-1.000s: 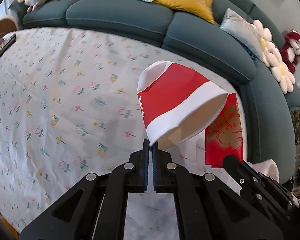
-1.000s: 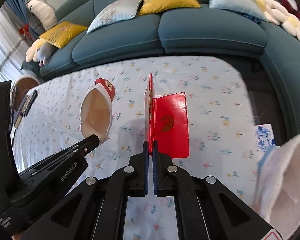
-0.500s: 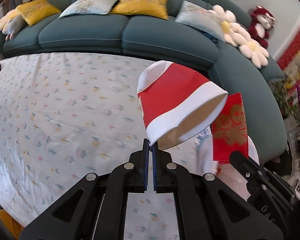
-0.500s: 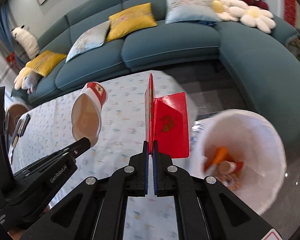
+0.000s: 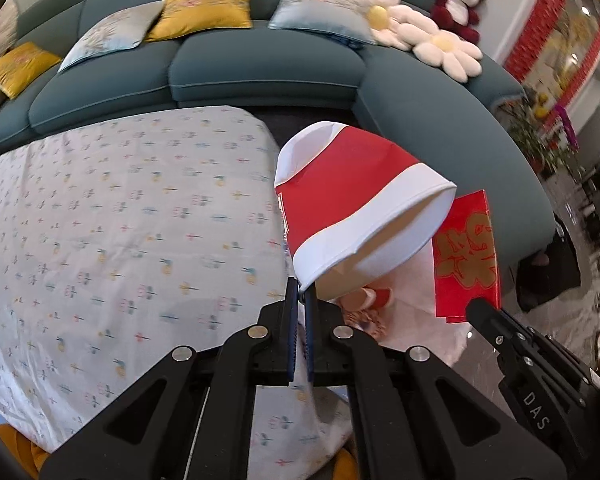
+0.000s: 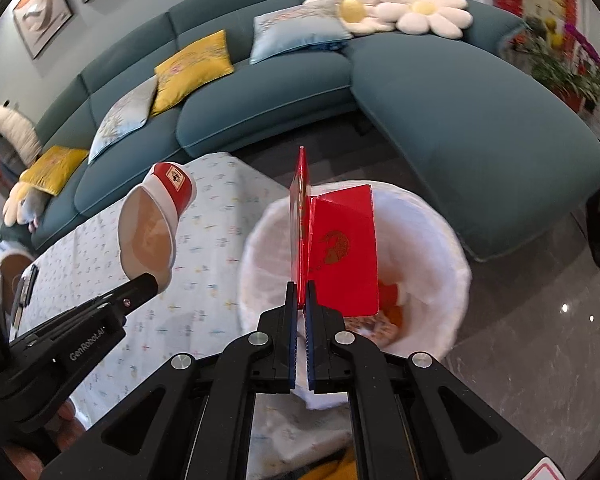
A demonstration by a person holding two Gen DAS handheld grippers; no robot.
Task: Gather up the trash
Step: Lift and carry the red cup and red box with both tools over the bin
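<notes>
Left gripper [image 5: 299, 300] is clamped on the rim of the red and white paper cup [image 5: 356, 212], mouth tipped toward the bin [image 6: 440, 248], which sits ahead and to its right. Right gripper [image 6: 300, 300] pinches the red envelope [image 6: 340, 248] upright, with the bin directly below and ahead of it, so I'd say that hand is closer to dropping.

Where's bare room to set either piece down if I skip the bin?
The flowered tablecloth lies bare from the sofa edge to its near corner. Only a dark flat object sits at its far left. It is crowded over the white bin, where the paper cup and red envelope hang.
</notes>
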